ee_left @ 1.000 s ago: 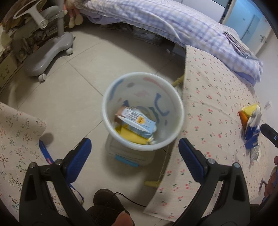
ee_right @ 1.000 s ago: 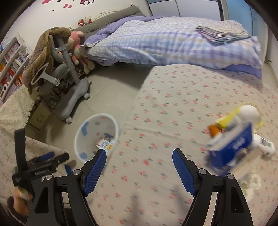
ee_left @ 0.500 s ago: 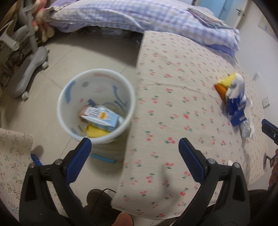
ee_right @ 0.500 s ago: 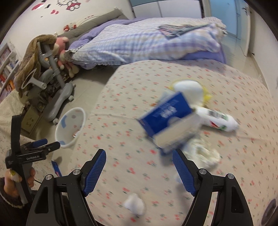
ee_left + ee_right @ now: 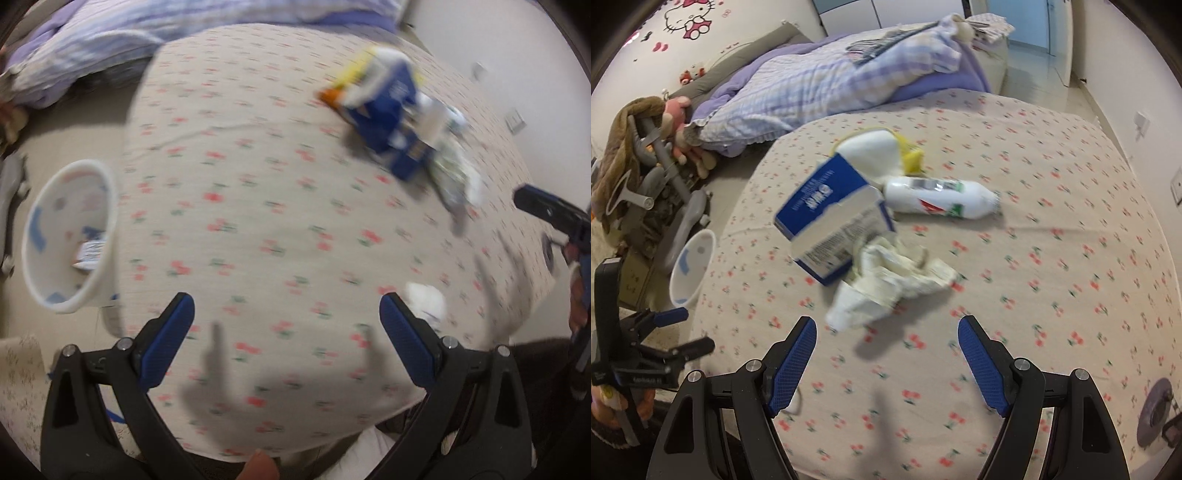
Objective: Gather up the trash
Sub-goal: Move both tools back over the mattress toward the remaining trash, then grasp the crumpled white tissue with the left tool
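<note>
A pile of trash lies on the cherry-print table (image 5: 1052, 240): a blue and white carton (image 5: 831, 214), a white bottle (image 5: 942, 197), a crumpled white wrapper (image 5: 890, 277), and a white and yellow packet (image 5: 875, 151). My right gripper (image 5: 886, 332) is open and empty just in front of the wrapper. My left gripper (image 5: 286, 306) is open and empty over the table's near part; the blurred pile (image 5: 391, 110) is far right of it. A white bin (image 5: 70, 236) with trash inside stands on the floor left of the table; it also shows in the right wrist view (image 5: 690, 266).
A small white crumpled scrap (image 5: 424, 299) lies by my left gripper's right finger. A bed with a purple checked quilt (image 5: 849, 74) is behind the table. A grey chair base with plush toys (image 5: 665, 166) stands at the left on the floor.
Both grippers have swung right, from the bin toward the pile. The bin has slid to the left edge of both views and the pile is now nearer my right gripper.
</note>
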